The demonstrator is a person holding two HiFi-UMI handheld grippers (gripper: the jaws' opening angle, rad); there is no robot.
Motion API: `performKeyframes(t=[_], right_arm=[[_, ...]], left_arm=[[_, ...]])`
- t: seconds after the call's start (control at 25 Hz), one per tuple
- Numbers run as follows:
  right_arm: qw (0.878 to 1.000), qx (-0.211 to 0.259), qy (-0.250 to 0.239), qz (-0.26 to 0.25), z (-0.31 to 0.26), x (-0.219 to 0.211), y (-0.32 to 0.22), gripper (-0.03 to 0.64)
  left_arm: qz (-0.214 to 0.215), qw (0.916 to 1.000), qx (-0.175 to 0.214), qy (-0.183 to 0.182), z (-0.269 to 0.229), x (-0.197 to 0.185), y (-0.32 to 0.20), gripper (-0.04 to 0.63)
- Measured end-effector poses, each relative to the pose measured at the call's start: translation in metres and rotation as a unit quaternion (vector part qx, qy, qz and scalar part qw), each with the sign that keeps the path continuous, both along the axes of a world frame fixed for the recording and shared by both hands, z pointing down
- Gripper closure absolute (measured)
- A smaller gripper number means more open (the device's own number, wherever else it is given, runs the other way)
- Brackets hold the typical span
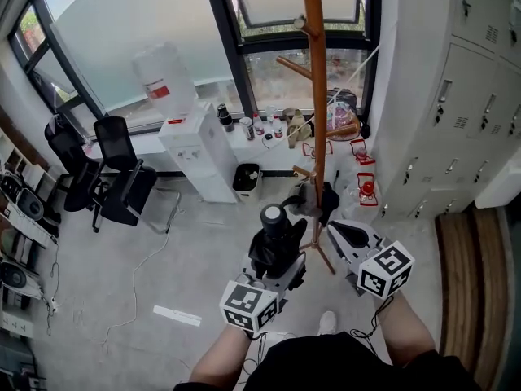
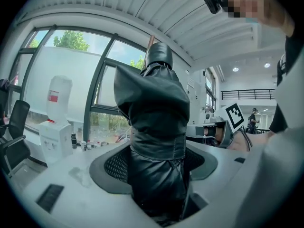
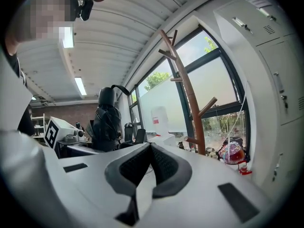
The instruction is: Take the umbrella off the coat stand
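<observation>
left gripper (image 1: pixel 282 272) clamped tight round the folded black umbrella (image 1: pixel 274 233), umbrella upright and off the wooden coat stand (image 1: pixel 316 96), just left of its pole, right gripper (image 3: pixel 149 148) jaws pressed together, nothing in them, close by the pole too

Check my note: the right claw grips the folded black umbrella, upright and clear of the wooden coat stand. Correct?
Wrong claw: the left claw grips the umbrella, as the left gripper view shows. It is upright and clear of the coat stand.
</observation>
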State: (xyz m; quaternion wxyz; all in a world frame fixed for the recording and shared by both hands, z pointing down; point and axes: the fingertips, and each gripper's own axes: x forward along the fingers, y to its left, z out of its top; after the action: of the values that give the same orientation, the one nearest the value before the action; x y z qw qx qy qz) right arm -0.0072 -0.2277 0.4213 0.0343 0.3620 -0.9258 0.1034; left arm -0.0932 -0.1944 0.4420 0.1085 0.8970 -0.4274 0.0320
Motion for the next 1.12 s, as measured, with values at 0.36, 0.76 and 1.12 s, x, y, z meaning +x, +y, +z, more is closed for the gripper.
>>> performKeyframes(t=[0.36, 0.76, 1.12], right_arm=[[0.999, -0.013, 0.019, 0.030, 0.015, -0.012, 0.049, 0.563], [0.997, -0.027, 0.027, 0.063, 0.034, -0.015, 0.101, 0.563], [0.996, -0.027, 0.027, 0.078, 0.034, -0.017, 0.125, 0.563]], left_arm=[[0.029, 0.9993, -0.020, 0.007, 0.025, -0.017, 0.051, 0.298], [0.055, 0.9972, -0.046, 0.019, 0.051, -0.026, 0.098, 0.298], [0.079, 0.9952, -0.053, 0.022, 0.057, -0.021, 0.122, 0.298]])
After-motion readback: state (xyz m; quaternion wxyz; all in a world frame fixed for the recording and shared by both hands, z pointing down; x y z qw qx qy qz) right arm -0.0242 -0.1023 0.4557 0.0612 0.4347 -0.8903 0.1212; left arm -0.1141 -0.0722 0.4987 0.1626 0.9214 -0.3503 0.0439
